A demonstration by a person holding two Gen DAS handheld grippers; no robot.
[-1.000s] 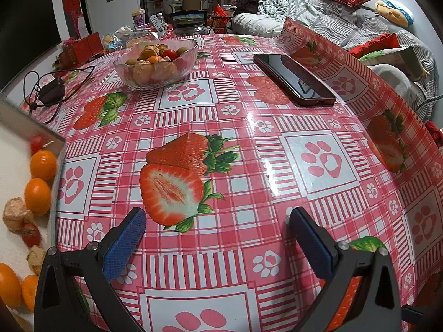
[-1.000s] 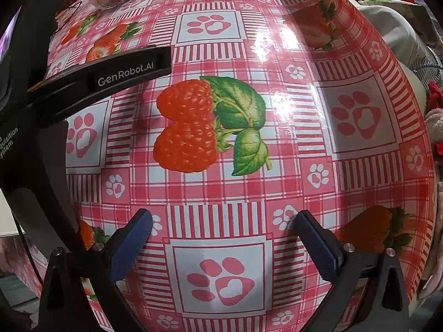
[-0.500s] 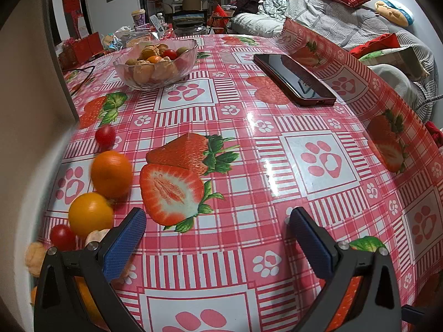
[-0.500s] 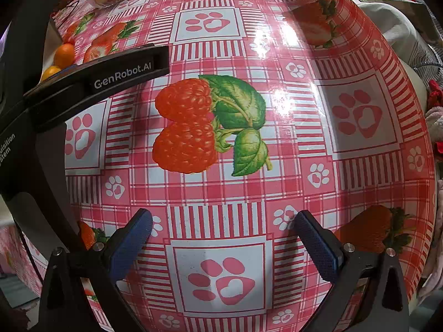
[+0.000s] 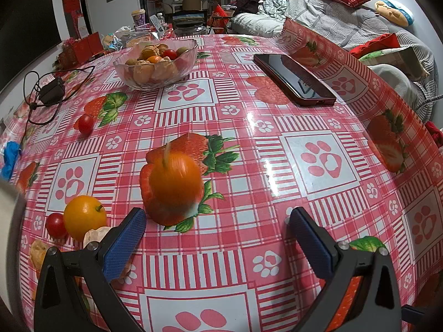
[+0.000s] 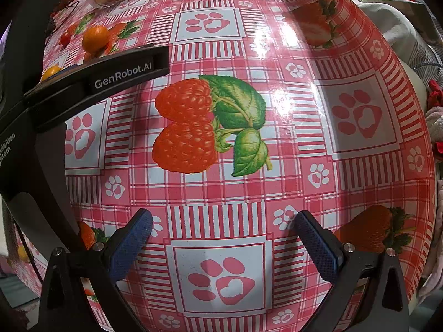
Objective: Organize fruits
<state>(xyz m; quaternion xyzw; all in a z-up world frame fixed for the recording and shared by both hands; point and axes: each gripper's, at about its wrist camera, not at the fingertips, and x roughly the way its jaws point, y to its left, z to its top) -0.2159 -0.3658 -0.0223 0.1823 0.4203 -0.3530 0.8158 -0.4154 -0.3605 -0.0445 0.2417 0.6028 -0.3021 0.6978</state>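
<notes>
Left wrist: strawberry-print tablecloth (image 5: pixel 277 193), sofa (image 5: pixel 346 19) behind.

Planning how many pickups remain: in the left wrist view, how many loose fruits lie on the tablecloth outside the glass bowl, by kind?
Round orange citrus fruits: 2
Small red cherry tomatoes: 2
Tan papery-husked fruits: 2, partly hidden behind the left gripper
Total: 6 visible
</notes>
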